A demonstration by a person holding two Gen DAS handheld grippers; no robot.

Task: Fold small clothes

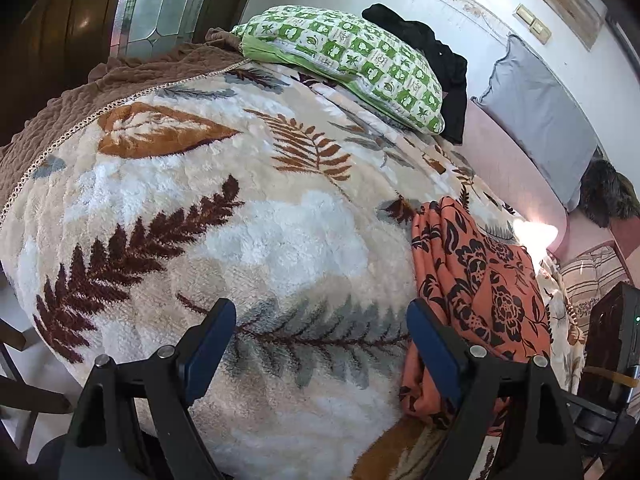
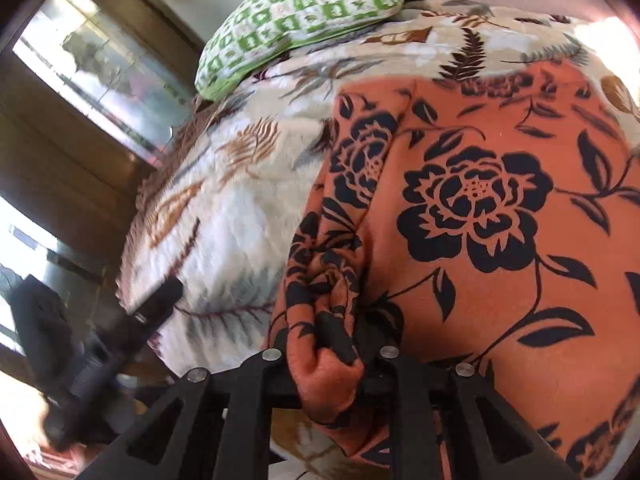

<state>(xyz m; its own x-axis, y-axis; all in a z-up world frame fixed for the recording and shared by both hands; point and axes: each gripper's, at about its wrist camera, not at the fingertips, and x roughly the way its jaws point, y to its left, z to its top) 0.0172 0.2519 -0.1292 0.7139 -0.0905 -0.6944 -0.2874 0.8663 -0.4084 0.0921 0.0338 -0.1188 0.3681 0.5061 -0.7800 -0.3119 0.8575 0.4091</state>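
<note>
- Right gripper [image 2: 326,354]: jaws closed, a bunched edge of the orange cloth [image 2: 480,208] is pinched.
- Left gripper [image 1: 322,336]: jaws spread wide, nothing held.
- Cloth is laid on the blanket [image 1: 240,220], just beside the left gripper's right finger.

You will find no readable text, label, brand, number or sign in either view. The framed plaque [image 1: 570,8] high on the wall is too small and washed out for you to read anything on it. The squares of the green-and-white checked pillow [image 1: 352,64] carry leaf and clover motifs, and some hold marks that could be characters, but you cannot make them out. The orange floral garment [image 2: 480,208] shows only its black flower print.
</note>
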